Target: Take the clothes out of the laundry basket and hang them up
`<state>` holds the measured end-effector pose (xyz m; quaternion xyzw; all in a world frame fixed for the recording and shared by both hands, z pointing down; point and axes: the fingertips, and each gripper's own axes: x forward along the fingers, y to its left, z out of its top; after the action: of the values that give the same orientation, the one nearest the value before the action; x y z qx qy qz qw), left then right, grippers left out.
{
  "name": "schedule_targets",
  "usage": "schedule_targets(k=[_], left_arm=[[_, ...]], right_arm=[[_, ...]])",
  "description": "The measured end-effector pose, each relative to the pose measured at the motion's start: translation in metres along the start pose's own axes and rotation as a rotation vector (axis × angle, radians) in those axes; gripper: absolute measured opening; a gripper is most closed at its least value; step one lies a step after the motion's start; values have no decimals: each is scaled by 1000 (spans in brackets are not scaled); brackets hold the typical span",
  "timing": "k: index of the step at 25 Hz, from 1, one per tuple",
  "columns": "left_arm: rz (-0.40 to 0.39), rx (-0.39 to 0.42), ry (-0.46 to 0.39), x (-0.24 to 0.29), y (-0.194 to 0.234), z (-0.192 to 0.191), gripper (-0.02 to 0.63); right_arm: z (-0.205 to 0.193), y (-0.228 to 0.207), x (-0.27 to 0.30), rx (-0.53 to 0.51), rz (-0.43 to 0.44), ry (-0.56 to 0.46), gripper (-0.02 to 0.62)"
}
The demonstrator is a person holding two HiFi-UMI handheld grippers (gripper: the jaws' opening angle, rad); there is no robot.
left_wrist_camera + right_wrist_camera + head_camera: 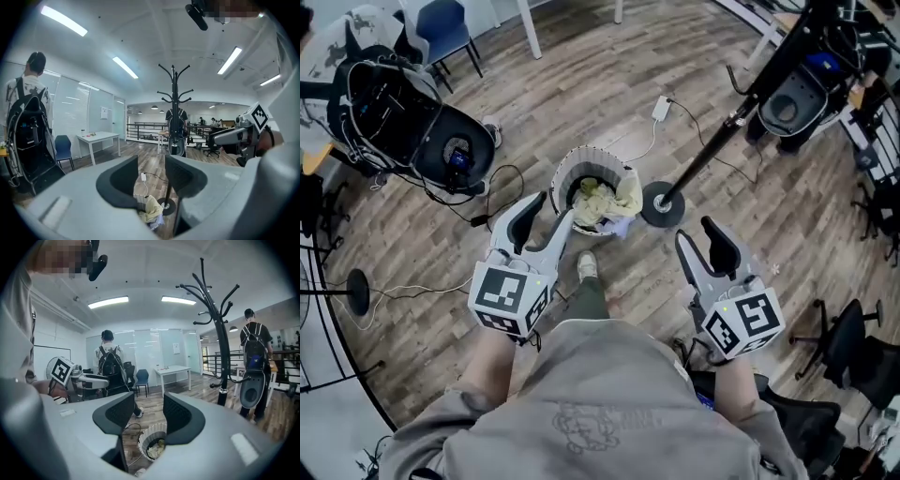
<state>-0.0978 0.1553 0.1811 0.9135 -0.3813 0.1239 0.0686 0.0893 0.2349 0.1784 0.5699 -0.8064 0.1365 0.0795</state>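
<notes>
Both claws are held out in front of the person, well apart from each other, touching nothing.

- left claw [546, 223]: jaws apart at a medium gap, empty. In the left gripper view only floor, basket and rack pole show through the gap.
- right claw [705, 251]: same, jaws apart at a medium gap, nothing between them.
- Both point slightly downward toward the laundry basket [592, 153].

The basket is round with a white ribbed wall. It stands upright on the wood floor [609, 75], ahead of the person's shoe [587, 265] and roughly between the two claws in the head view.

The clothes [602, 199] are inside the basket. A crumpled pale-yellow piece lies on top, spilling over the rim on the side toward the coat rack [661, 203]. A bluish-white bit shows at the rim below it. All clothes in view are in the basket.

The coat rack is black. Its round base sits on the floor just beside the basket, to the right in the head view. Its curved hooks at the top show in both gripper views.

A white plug block [661, 108] with its cable lies on the floor beyond the basket. In the background of the right gripper view, a person with a black backpack [111, 366] stands near a blue chair [142, 378].
</notes>
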Motion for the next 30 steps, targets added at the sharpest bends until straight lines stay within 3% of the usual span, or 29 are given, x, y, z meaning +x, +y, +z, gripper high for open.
schedule_targets(k=[9, 14, 20, 30], left_arm=[[-36, 2, 54, 76, 98, 1, 176], [2, -41, 76, 92, 138, -12, 176], [-1, -46, 105, 108, 154, -15, 176], [106, -94, 129, 132, 168, -15, 176]], right_arm=[[15, -18, 129, 7, -11, 100, 213], [14, -16, 165, 3, 1, 123, 218], [15, -28, 188, 7, 2, 148, 219], [6, -65, 227, -30, 67, 209, 222]])
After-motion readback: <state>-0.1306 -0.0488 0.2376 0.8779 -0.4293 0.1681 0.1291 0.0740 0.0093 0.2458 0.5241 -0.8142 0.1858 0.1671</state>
